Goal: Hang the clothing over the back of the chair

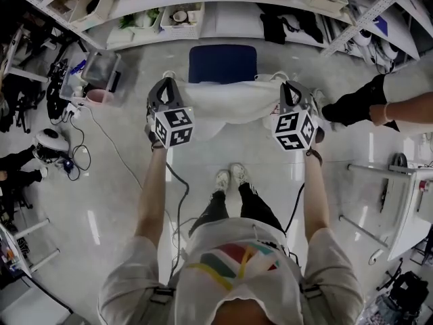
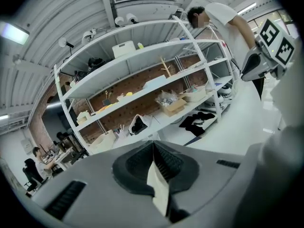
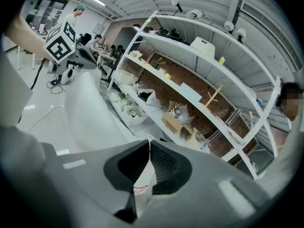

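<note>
A white garment (image 1: 226, 103) hangs stretched between my two grippers, just in front of and partly over a blue chair (image 1: 222, 63). My left gripper (image 1: 164, 92) is shut on the garment's left top corner. My right gripper (image 1: 289, 90) is shut on the right top corner. A cream fold of cloth (image 2: 159, 186) is pinched in the closed jaws of the left gripper (image 2: 153, 144) in its own view. White cloth with a label (image 3: 142, 189) sits clamped in the right gripper (image 3: 148, 142) in the right gripper view. The chair's lower part is hidden behind the cloth.
White shelving (image 1: 223, 5) with bins and dark clothes runs behind the chair. A storage box (image 1: 101, 73) and cables (image 1: 81, 154) lie on the floor at left. Another person (image 1: 379, 103) stands at right, beside a white table frame (image 1: 406, 202). My feet (image 1: 230, 178) are below the garment.
</note>
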{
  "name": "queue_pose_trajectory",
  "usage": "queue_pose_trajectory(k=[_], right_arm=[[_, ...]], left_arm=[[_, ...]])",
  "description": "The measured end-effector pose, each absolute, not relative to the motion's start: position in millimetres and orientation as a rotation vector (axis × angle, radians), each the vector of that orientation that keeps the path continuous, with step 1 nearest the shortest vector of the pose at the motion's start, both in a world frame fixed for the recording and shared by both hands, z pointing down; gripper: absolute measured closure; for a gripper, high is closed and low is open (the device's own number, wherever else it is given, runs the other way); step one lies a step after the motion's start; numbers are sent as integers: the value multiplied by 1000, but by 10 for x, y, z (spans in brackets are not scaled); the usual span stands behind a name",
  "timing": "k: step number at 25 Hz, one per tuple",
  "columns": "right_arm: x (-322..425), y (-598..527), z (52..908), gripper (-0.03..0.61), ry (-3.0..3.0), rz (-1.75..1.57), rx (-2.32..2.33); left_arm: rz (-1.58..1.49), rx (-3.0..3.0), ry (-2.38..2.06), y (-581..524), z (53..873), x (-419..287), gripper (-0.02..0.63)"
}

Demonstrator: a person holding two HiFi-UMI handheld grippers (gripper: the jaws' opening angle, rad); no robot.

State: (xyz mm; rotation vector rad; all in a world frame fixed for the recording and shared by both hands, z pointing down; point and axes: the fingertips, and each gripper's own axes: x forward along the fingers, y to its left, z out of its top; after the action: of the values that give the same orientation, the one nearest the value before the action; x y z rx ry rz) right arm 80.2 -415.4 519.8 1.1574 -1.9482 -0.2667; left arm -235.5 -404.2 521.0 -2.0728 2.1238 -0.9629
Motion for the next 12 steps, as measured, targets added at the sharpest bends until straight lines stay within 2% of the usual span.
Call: queue_pose_trajectory(k=[12], right_arm=[[853, -3919, 5888, 566, -1917, -119, 1079]], left_arm=[[-1135, -2119, 2107, -3789, 5920, -2304, 598]])
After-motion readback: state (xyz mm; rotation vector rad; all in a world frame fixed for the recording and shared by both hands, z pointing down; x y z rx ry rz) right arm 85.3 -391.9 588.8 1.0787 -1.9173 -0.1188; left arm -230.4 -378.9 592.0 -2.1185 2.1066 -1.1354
